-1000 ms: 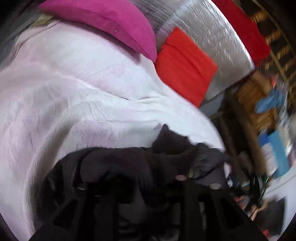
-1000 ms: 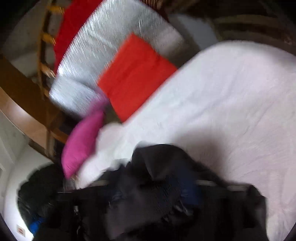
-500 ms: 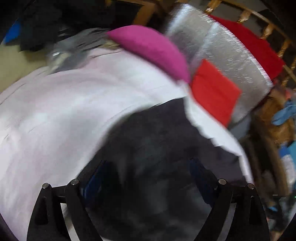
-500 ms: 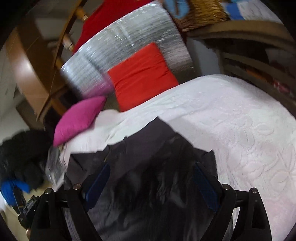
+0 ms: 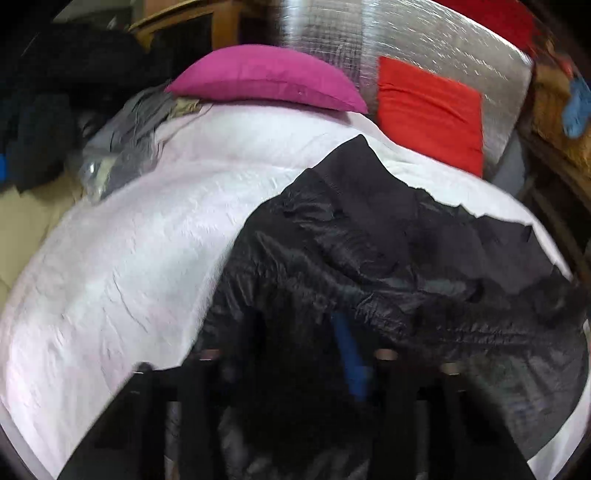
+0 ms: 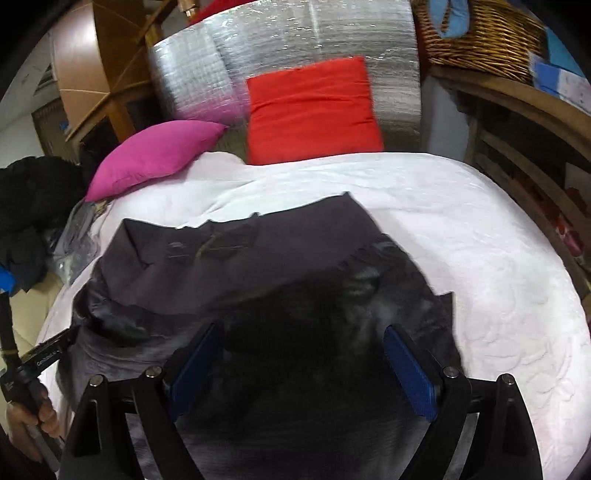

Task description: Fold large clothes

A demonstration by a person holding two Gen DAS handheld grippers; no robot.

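Observation:
A large black jacket (image 5: 369, 251) lies spread on the white bedspread (image 5: 129, 258); it also shows in the right wrist view (image 6: 258, 266). My left gripper (image 5: 295, 354) sits low over the jacket's near edge, its dark fingers half buried in the fabric, so its state is unclear. My right gripper (image 6: 299, 354) is open above the jacket's near part, the blue pads (image 6: 410, 373) wide apart with cloth lying between and under them. The left gripper (image 6: 37, 358) and the hand on it show at the left edge of the right wrist view.
A magenta pillow (image 6: 155, 155) and a red cushion (image 6: 314, 110) lean at the bed's head against a silver foil panel (image 6: 295, 48). A wicker basket (image 6: 480, 33) sits on wooden shelves at right. Dark clothes (image 6: 29, 206) are piled left of the bed.
The jacket was bunched in both grippers a second ago; now it lies spread out flat across the bed. The right gripper has opened, and both grippers have pulled back toward the near edge.

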